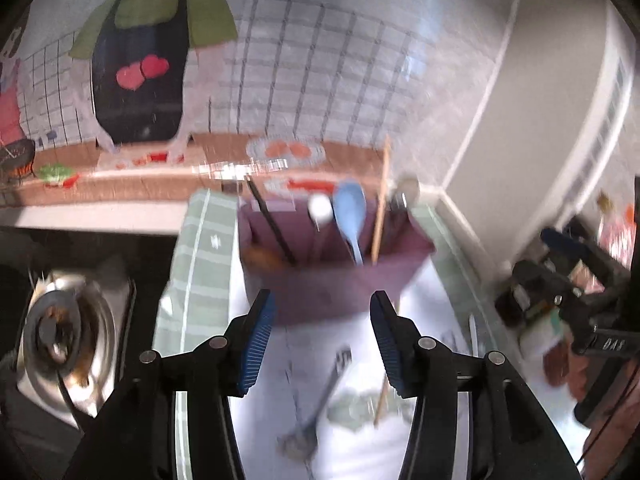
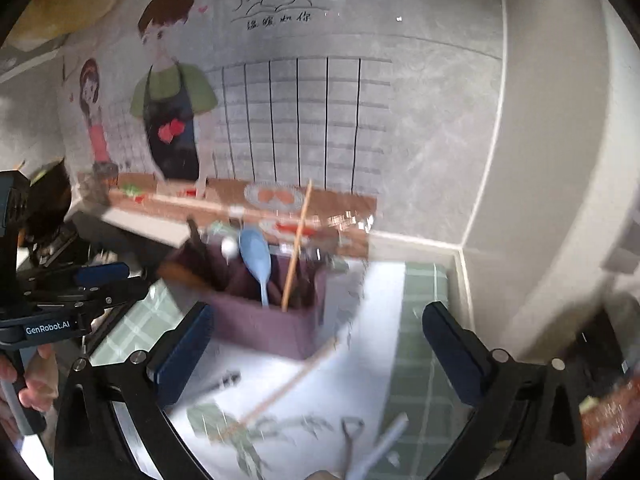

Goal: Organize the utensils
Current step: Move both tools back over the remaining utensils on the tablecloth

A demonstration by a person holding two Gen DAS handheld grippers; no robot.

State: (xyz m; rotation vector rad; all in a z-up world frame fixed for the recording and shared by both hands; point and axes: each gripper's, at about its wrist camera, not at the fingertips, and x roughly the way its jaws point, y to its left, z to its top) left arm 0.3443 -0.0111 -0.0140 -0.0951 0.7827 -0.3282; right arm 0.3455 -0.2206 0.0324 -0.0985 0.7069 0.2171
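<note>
A: Where's the loose chopstick (image 2: pixel 280 394) lying?
B: On the cloth (image 2: pixel 360 360), below the purple holder (image 2: pixel 264 328), its length slanting from low left up toward the holder
A: Nearer which tongs?
B: The right gripper (image 2: pixel 316 346); its jaws gape, empty, either side of it. The left gripper (image 1: pixel 322 344) is parted too, empty, over the fork (image 1: pixel 320 400)

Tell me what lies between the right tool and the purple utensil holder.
Right wrist view: a wooden chopstick on the white cloth lies between the open right tool and the purple holder.
</note>
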